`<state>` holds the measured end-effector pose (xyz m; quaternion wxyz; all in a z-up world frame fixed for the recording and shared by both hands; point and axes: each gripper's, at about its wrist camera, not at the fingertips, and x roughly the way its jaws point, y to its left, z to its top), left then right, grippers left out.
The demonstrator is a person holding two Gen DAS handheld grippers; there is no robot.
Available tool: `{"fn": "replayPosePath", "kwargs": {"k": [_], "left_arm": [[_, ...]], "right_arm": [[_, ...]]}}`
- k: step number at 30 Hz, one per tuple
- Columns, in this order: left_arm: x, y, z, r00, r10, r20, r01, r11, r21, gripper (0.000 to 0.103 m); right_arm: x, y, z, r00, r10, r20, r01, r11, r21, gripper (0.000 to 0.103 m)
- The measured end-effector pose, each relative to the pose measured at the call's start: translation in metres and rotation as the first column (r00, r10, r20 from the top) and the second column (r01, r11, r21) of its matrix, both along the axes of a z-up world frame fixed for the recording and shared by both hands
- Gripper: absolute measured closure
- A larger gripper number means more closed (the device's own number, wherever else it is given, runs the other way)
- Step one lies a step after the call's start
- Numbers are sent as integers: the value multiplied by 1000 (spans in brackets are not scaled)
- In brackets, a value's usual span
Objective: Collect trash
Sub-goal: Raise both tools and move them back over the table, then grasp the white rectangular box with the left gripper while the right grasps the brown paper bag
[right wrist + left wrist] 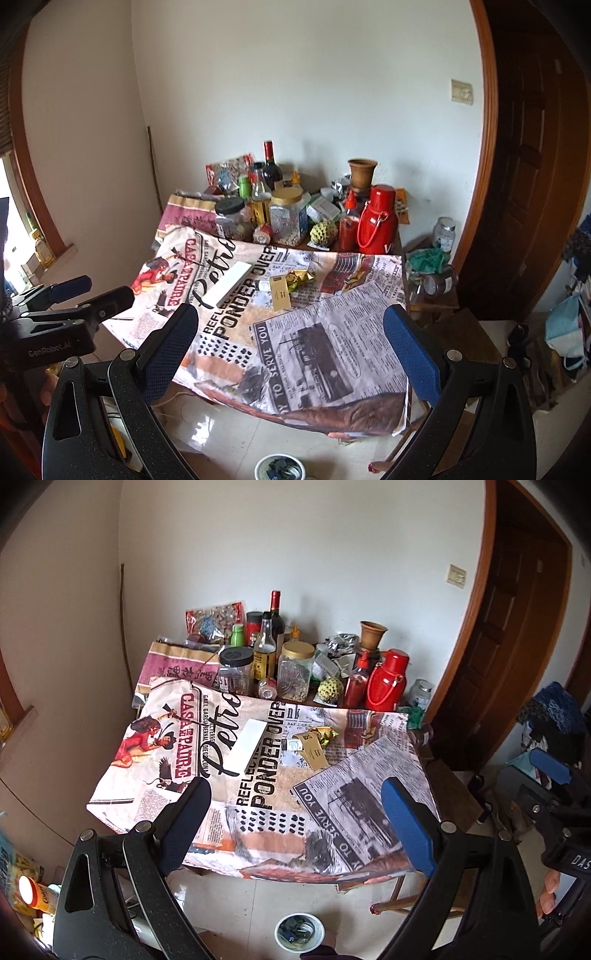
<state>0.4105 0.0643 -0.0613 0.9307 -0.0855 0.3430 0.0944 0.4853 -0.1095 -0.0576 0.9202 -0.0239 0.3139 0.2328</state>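
trash group: mid-table on the printed cloth (332, 812), all close together, near the table's centre-right
gold box (314, 751): flat tan/gold carton, lying flat, touching or just beside the small bottle
small bottle (290, 744): tiny, on its side, dark cap pointing left, between white box and gold box
foil wrapper (325, 734): crumpled gold/green foil, just behind the gold box; also seen from right wrist (301, 277)
white box (245, 749): long white carton, lying flat, diagonal, left of the bottle, apart from it
trash bin (299, 936): small white round container on the floor below the table's near edge, scraps inside; contents too small to tell
left gripper (295, 794): fingers spread wide, holding nothing, above the near part of the table, well apart from the trash
right gripper (291, 321): fingers spread wide, holding nothing, over the near table edge
back of table: jars, bottles, red flask (386, 681), clay pot (372, 635), green bumpy fruit (330, 689), snack bag (214, 622), crowded against the wall
right side: wooden door (517, 635), wall switch (456, 576), small side stand with jars (432, 284)
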Motion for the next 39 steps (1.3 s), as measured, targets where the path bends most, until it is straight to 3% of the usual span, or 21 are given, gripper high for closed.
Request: {"fn": "replayPosePath", "kwargs": {"k": [8, 14, 21, 27, 32, 33, 36, 38, 39], "left_arm": [[53, 36, -27, 996, 30, -83, -31, 1000, -3, 10], [107, 82, -54, 990, -23, -141, 23, 1000, -6, 10], [185, 145, -116, 957, -54, -286, 40, 998, -55, 10], [222, 172, -180, 925, -57, -377, 22, 995, -98, 10], [244, 177, -231, 885, -97, -455, 41, 991, -131, 22], [245, 177, -236, 879, -103, -465, 45, 990, -133, 25], [247, 178, -248, 873, -114, -474, 53, 989, -140, 26], [248, 178, -252, 869, -121, -480, 63, 989, -134, 26], [249, 179, -253, 867, -121, -483, 66, 989, -131, 26]], "right_arm": [[62, 25, -31, 991, 4, -134, -3, 1000, 13, 3], [106, 62, -62, 976, -76, -203, 74, 997, -17, 3], [168, 106, -126, 925, -126, -358, 112, 992, -60, 3], [216, 138, -191, 880, -142, -453, 90, 987, -134, 4], [238, 153, -227, 849, -131, -512, 60, 986, -153, 7], [240, 155, -231, 841, -130, -525, 58, 987, -153, 9], [244, 156, -239, 824, -124, -552, 51, 988, -145, 29], [244, 155, -243, 816, -111, -567, 44, 990, -130, 53], [243, 153, -244, 813, -108, -573, 44, 991, -125, 60]]}}
